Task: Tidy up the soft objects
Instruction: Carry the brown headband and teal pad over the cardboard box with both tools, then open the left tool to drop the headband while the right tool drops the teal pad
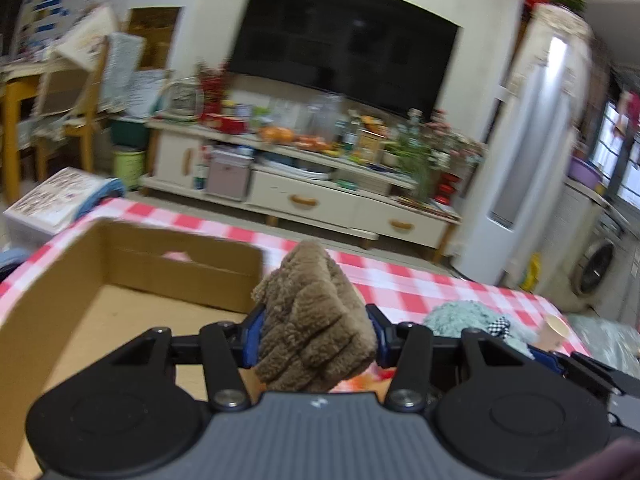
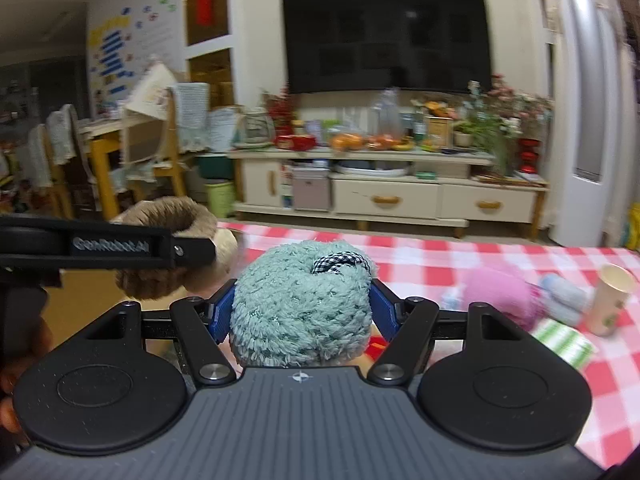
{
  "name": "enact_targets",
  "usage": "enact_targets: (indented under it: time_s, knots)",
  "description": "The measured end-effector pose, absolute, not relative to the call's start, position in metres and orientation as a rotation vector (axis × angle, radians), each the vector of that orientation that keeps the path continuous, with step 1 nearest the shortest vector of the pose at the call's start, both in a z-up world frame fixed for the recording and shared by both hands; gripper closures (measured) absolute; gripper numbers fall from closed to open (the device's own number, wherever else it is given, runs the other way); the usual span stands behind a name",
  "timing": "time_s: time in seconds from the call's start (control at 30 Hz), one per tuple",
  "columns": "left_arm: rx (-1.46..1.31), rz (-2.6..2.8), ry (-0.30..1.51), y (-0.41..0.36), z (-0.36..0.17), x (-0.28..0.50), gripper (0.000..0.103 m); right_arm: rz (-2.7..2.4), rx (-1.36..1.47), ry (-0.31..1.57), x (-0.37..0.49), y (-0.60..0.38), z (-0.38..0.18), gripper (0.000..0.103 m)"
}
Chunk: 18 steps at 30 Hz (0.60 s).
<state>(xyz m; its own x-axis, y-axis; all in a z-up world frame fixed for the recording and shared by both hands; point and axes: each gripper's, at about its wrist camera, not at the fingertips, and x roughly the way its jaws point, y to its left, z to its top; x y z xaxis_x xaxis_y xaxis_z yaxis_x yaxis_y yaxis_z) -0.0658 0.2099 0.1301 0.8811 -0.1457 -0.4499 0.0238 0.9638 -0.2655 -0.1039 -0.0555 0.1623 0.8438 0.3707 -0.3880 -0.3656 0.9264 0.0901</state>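
Our left gripper (image 1: 316, 336) pinches the brown fleece piece (image 1: 314, 320) beside the cardboard box (image 1: 80, 280); our right gripper (image 2: 302, 306) squeezes the teal plush (image 2: 300, 300) over the table. Both seem light and compressible (grip the bulk).

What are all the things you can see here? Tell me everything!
brown plush item: 1, brown, clamped in left hand-held gripper
teal plush item: 1, teal, clamped in right hand-held gripper
cardboard box: 1, tan, on table, left
pink plush item: 1, pink, on table, right
paper cup: 1, cream, on table, far right
checked tablecloth: 1, red-white, covering table
TV: 1, black, back wall
left hand-held gripper: 1, black-blue
right hand-held gripper: 1, black-blue
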Motion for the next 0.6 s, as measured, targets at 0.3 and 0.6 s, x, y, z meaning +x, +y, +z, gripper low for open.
enact_targets:
  time_s: [0.3,0.6]
  knots:
    - [-0.322,0.117,0.505,0.278,0.123,-0.059,0.053,0.582,-0.031,0.425,-0.102,0.008,0.164,0.018]
    - [-0.358,0.209,0.556,0.306,0.115,-0.056,0.043,0.699,-0.105,0.471,-0.110,0.049,0.159,0.010]
